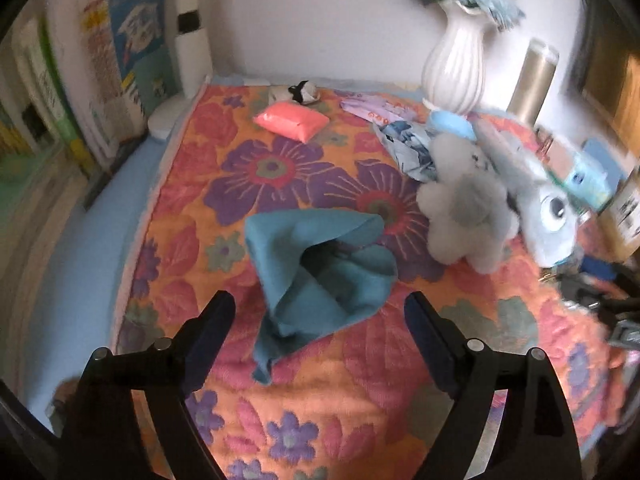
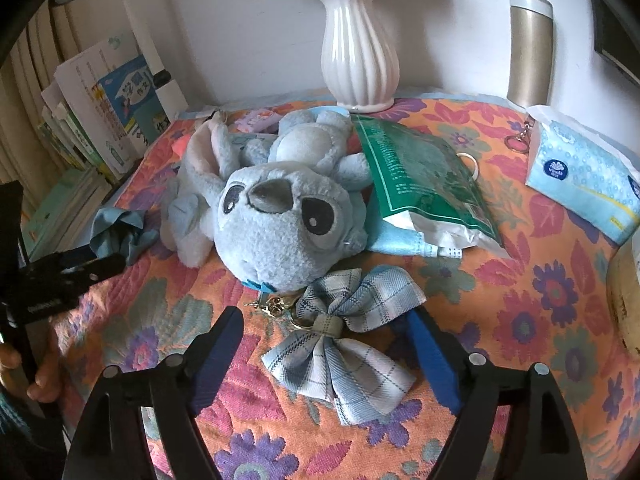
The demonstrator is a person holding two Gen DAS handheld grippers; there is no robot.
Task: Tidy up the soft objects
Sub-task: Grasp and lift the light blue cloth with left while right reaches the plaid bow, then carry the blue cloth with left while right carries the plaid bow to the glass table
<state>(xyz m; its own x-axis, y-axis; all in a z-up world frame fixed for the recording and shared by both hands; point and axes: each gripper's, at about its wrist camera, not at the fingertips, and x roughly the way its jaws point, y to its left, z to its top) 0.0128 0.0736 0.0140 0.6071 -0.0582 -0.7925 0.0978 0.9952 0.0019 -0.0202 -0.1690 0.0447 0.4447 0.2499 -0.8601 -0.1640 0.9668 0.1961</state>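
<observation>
Teal cloth [image 1: 320,280] lay crumpled in a loose peak on the floral quilt [image 1: 280,176], just ahead of the left gripper [image 1: 320,312]. Its jaws stood wide apart with nothing between the pads, the cloth resting free on the quilt and touched by neither finger. The heaped, half-folded shape suggested a soft item set down rather than laid flat, so it probably needed further tidying.

Right gripper [image 2: 324,332] was likewise spread, its two blue-padded fingers flanking the plaid bow [image 2: 344,344] without pressing on it. The bow lay on the quilt just beside the metal clasps [image 2: 276,304] at the neck of the blue plush toy [image 2: 276,220]. The toy lay on its back, one side against a green packet [image 2: 424,176] that rested partly on a light blue cloth [image 2: 396,240]. Grouping of these items near the white vase [image 2: 360,52] looked like a collection point for the soft goods.

Both grippers pointed steeply downward at the bed surface from the near edge. The person's left hand [image 2: 40,368] was visible at the left margin of the right wrist view, gripping the handle of its tool. A pink pouch [image 1: 292,120] sat well apart, towards the far edge.
</observation>
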